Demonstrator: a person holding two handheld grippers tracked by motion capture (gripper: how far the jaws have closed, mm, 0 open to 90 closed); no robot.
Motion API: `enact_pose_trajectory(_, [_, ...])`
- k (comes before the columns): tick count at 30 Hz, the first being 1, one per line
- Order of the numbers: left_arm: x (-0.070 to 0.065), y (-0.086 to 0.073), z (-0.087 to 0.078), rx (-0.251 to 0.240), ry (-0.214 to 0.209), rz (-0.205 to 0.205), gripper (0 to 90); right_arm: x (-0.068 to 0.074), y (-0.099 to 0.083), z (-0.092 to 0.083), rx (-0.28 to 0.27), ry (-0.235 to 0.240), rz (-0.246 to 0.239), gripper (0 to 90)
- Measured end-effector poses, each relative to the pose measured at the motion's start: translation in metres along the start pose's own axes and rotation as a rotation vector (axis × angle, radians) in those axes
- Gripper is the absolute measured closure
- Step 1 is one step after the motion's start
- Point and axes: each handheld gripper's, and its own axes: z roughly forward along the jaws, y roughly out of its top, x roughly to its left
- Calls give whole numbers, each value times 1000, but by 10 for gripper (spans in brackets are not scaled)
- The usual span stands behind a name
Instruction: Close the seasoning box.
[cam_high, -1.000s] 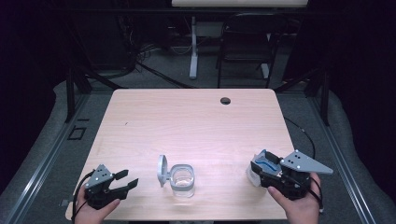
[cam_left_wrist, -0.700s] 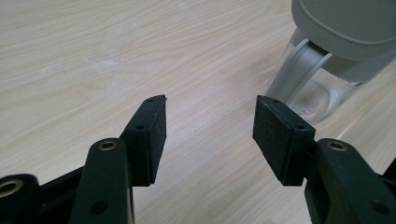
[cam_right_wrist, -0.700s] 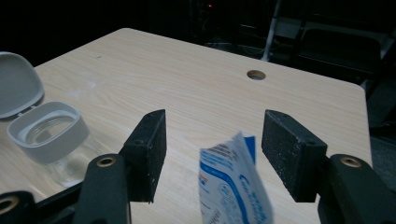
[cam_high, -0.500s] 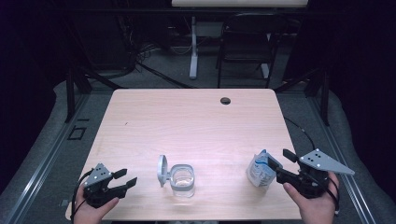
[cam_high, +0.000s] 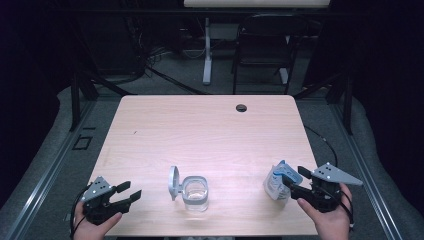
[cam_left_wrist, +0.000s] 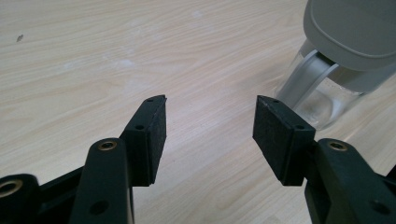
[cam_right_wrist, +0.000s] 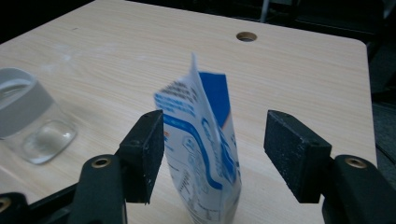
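A white and blue pouch (cam_high: 276, 181) stands upright on the wooden table (cam_high: 200, 130) near its front right corner. My right gripper (cam_high: 294, 177) reaches it from the right. In the right gripper view the pouch (cam_right_wrist: 205, 140) stands between the jaws of the right gripper (cam_right_wrist: 215, 154). They have just been opening, with a clear gap at the right pad (cam_right_wrist: 292, 149). A clear glass jar (cam_high: 195, 192) with its grey hinged lid (cam_high: 173, 182) swung up sits front centre. My left gripper (cam_high: 129, 190) rests open at the front left, with the left gripper (cam_left_wrist: 210, 130) empty and the jar (cam_left_wrist: 322, 93) just beyond.
A round cable hole (cam_high: 241, 107) lies near the table's far edge. A dark chair (cam_high: 262, 45) and a white stand leg (cam_high: 206, 60) are behind the table. The table's right edge runs close to my right hand (cam_high: 325, 220).
My right gripper has drawn back to the right and sunk a little, its jaws spreading off the pouch, which now stands on the table. The left gripper and the jar have stayed put.
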Motion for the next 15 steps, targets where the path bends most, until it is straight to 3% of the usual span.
enact_pose_trajectory(4, [1,-2,0,8,12,-8,451,-3,-17,8,2,-3,27,381])
enact_pose_trajectory(11, [2,-4,0,19,24,-7,451,-3,-40,24,14,-7,-8,381])
enact_pose_trajectory(15, [4,-6,2,29,25,-16,451,1,-50,32,12,13,-39,375])
